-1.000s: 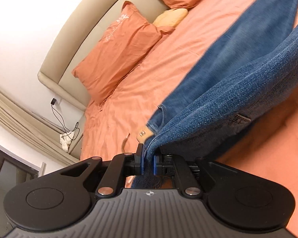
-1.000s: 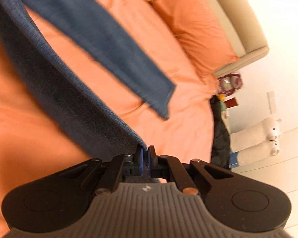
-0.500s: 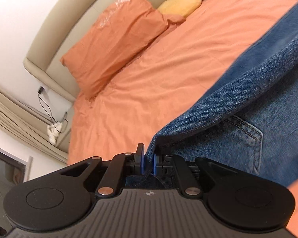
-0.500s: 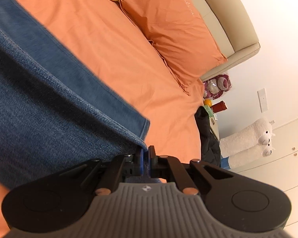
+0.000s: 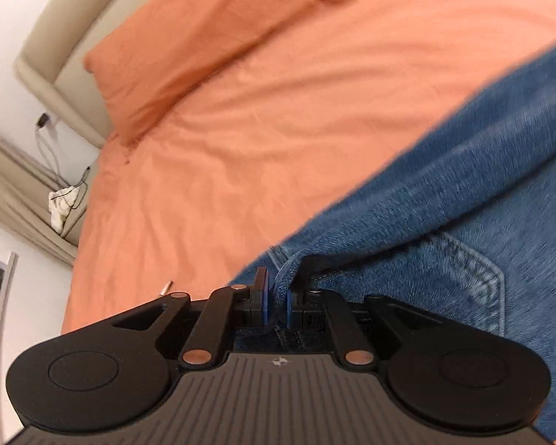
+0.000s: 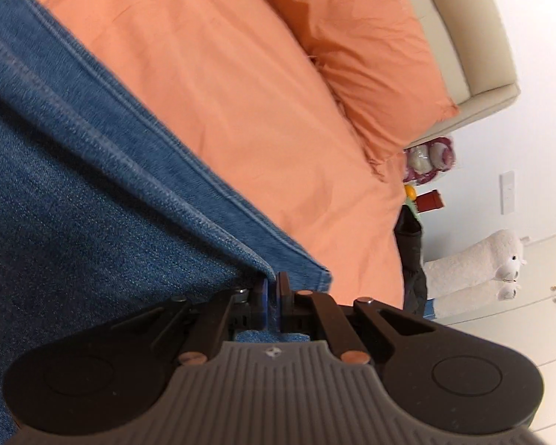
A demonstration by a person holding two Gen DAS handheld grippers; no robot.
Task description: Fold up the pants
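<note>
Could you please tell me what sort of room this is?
Most likely a bedroom: a bed with an orange sheet, a matching pillow against a padded headboard, and a plush toy.

On my left view the jeans point(image 5: 444, 200) run off the right edge, smeared with blur, and the denim pinched in the left tongs point(image 5: 277, 293) hides whatever bed point(image 5: 241, 129) lies under it. A small pale stick point(image 5: 165, 288) on the sheet is too tiny to name. My right view cuts the pillow point(image 6: 370, 55) at the top
</note>
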